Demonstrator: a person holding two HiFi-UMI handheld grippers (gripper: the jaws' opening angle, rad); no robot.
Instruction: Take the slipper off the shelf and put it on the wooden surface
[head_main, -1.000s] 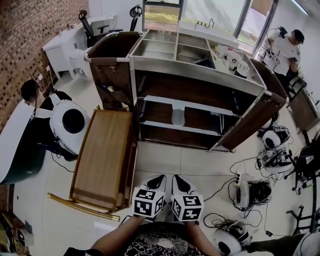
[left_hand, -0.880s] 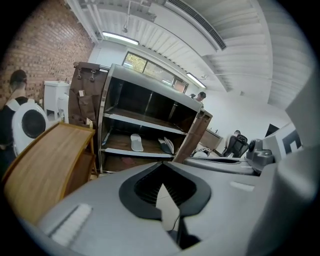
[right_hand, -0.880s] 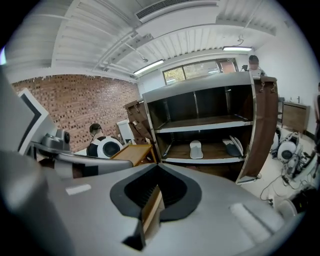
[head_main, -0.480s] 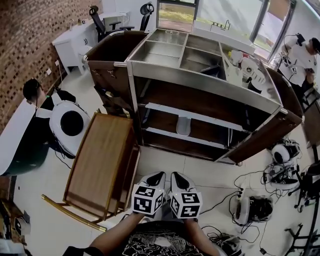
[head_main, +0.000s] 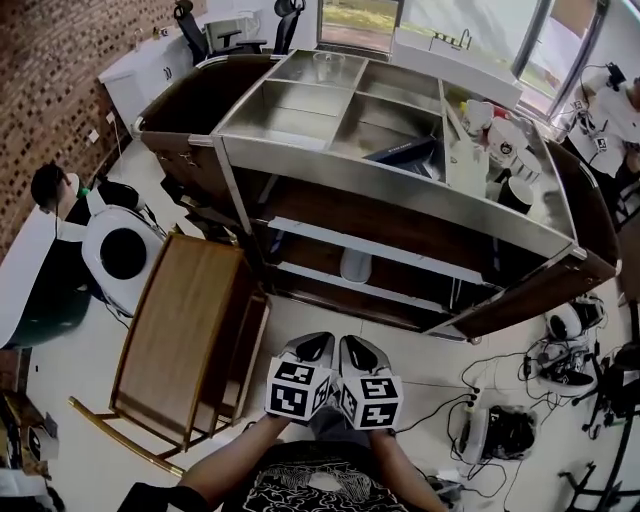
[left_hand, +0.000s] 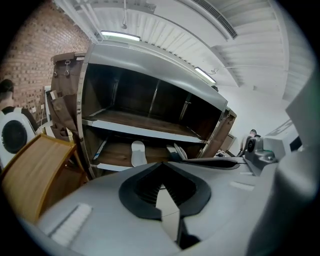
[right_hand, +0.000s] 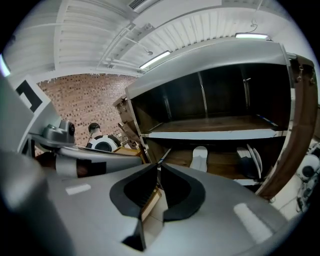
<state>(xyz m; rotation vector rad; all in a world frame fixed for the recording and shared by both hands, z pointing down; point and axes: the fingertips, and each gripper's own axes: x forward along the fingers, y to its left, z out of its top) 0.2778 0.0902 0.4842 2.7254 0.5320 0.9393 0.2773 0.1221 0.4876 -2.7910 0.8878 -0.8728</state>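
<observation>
A plain white slipper (head_main: 355, 265), a pale oval, lay on the lower shelf of the dark wood and steel shelf unit (head_main: 400, 190). It was well ahead of the left gripper (head_main: 316, 345) and right gripper (head_main: 352, 347). Both grippers' jaws were closed together and held nothing.

No text, label, brand, number or sign can be read in any view.

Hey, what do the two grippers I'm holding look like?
Both the left gripper and right gripper have pale grey shells with black jaw linings, tapering forward. Each carries a cube of black-and-white square markers at the back. The person wears a black-and-white patterned top.
</observation>
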